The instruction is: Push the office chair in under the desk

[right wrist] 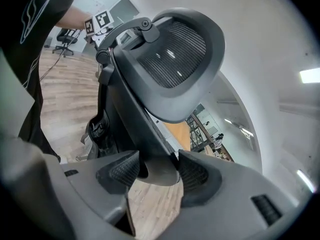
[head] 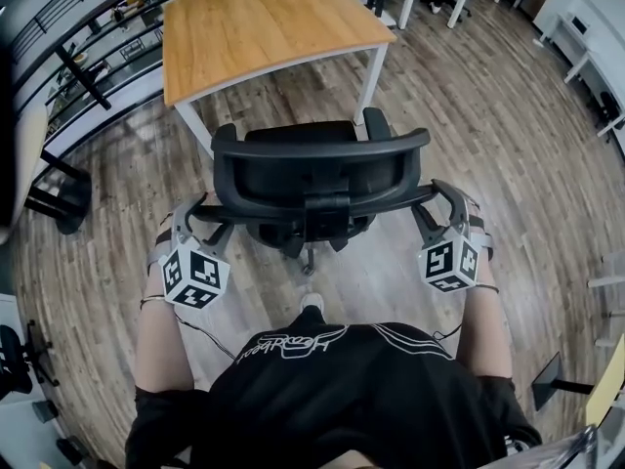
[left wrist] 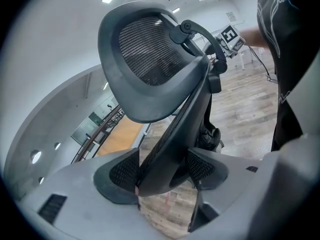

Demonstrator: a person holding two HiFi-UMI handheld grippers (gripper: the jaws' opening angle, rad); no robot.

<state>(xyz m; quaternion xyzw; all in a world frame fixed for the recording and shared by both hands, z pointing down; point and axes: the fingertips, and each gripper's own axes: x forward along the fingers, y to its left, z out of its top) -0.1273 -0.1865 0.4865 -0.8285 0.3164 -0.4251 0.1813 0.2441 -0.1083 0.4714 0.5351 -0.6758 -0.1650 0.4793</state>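
A black short-sleeved shirt (head: 332, 389) with white line print fills the lower middle of the frame. At mid left and mid right, the grey left gripper (head: 195, 208) and right gripper (head: 444, 201) each bear a white cube (head: 195, 275) with black square markers. Their fingers (left wrist: 122, 171) have black ribbed pads. A thin black cable (head: 200, 332) hangs below the left cube.

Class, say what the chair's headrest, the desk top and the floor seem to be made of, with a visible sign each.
Headrest of the office chair: dark woven mesh in a matte grey, plastic-looking rim. Desk top: matte wood or wood-look laminate, showing grain. Floor: wood-look planks, perhaps laminate, with plank seams.
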